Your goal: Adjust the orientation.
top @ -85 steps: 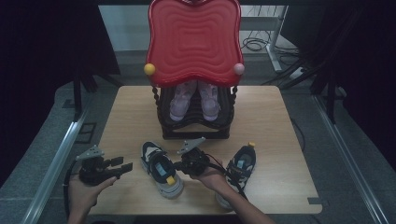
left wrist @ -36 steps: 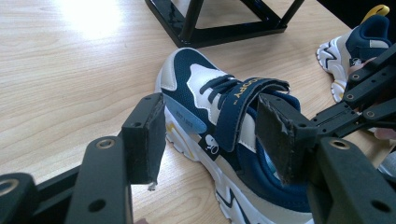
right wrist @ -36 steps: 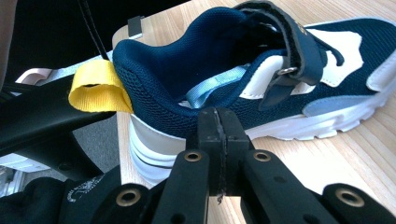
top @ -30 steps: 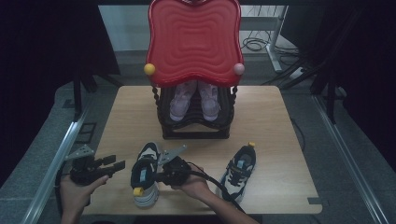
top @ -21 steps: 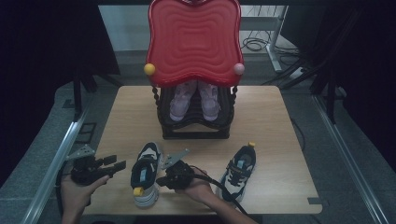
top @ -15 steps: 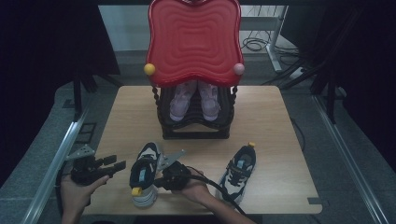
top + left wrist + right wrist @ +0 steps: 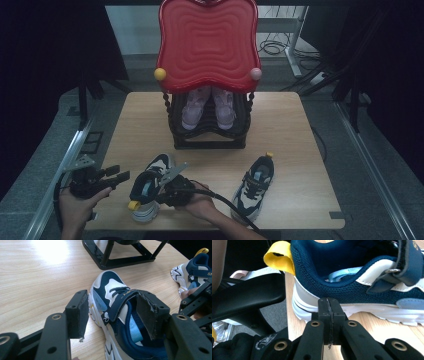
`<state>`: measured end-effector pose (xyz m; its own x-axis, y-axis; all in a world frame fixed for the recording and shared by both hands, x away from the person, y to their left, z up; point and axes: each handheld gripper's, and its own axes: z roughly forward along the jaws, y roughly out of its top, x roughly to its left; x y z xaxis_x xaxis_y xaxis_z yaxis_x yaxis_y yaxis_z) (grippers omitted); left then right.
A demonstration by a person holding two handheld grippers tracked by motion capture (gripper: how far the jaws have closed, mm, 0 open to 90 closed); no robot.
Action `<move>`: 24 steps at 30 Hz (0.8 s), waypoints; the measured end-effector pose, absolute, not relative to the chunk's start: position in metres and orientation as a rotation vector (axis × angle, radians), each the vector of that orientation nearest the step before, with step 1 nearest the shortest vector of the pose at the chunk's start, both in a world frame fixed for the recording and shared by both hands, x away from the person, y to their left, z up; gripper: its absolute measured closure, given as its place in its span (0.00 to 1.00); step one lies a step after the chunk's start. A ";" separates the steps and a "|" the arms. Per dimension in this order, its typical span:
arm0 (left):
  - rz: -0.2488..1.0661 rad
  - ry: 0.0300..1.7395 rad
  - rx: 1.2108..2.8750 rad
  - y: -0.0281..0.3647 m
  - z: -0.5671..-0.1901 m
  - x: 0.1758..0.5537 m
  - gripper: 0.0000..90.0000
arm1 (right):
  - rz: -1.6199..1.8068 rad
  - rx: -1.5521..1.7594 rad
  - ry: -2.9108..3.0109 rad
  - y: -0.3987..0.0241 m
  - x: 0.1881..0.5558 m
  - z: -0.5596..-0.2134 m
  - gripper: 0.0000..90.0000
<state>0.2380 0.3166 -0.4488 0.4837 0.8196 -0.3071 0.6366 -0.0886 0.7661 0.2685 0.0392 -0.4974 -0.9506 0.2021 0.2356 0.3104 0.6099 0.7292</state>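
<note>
A navy-and-white child's sneaker (image 7: 148, 186) with a yellow heel tab (image 7: 279, 254) lies near the table's front edge, toe toward the rack. My right gripper (image 7: 161, 196) is at its right side. Its jaws are shut with nothing between them, and the tips (image 7: 328, 305) touch the white sole (image 7: 372, 311) near the heel. My left gripper (image 7: 119, 173) stays just off the table's left front corner, open and pointing at that sneaker (image 7: 112, 307), whose strap shows between the pads (image 7: 80, 312). The matching sneaker (image 7: 253, 186) lies to the right, also seen in the left gripper view (image 7: 193, 271).
A black shoe rack (image 7: 209, 127) with a red wavy top (image 7: 207, 42) stands at the table's back middle, holding a pink pair of shoes (image 7: 207, 107). The wooden table (image 7: 300, 145) ends close behind the near sneaker's heel. Grey floor and metal rails flank the table.
Since the earliest frame the near sneaker has been turned toe toward the rack. In the last second my right gripper slid left and toward the front edge, nudging the heel left. The left gripper stayed put.
</note>
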 end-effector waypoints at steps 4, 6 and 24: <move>0.250 1.229 1.797 0.318 -0.448 0.237 0.48 | -1.266 -0.423 -2.692 0.045 0.267 -0.498 1.00; 0.251 1.232 1.797 0.319 -0.448 0.237 0.48 | -1.269 -0.416 -2.686 0.048 0.266 -0.497 1.00; 0.249 1.239 1.795 0.321 -0.449 0.238 0.48 | -1.313 -0.399 -2.666 0.068 0.263 -0.499 1.00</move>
<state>0.2379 0.3205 -0.4493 0.4750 0.8232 -0.3109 0.6390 -0.0798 0.7650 0.2633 0.0683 -0.4994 -0.9545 0.1729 0.2429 0.2979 0.5832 0.7557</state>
